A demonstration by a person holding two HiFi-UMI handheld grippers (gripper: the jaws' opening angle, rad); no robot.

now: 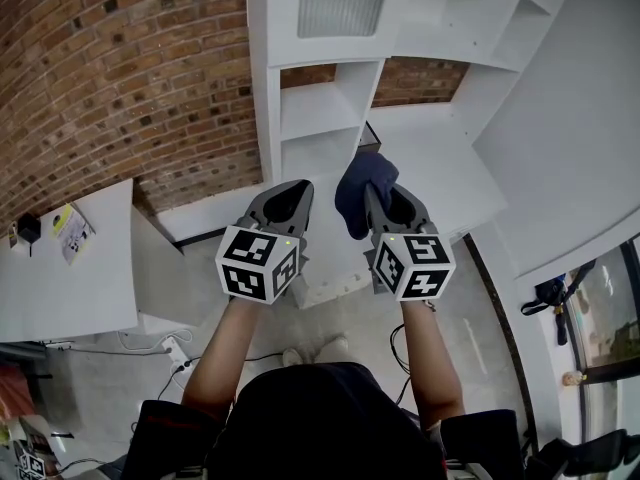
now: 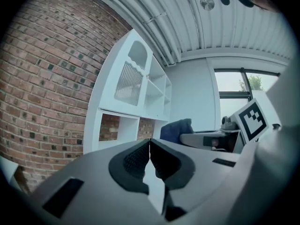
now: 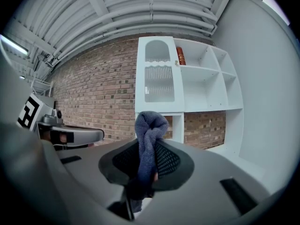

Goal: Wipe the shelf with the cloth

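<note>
- Right gripper view: right tool pinches the blue cloth, with the wad sticking out past the tips, likely for wiping.
- Left tool pressed together, empty.
- Shelf ahead, cloth apart from it.

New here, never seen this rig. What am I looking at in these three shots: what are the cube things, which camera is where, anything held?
No robot: a person holds a two-finger gripper in each hand; the marker cubes are parts of them. One camera sits on the person's head looking down; the other two ride on the grippers, looking along the fingers. The left gripper is shut and empty. The right gripper is shut on a blue cloth. Ahead stands a white shelf unit against a brick wall.
</note>
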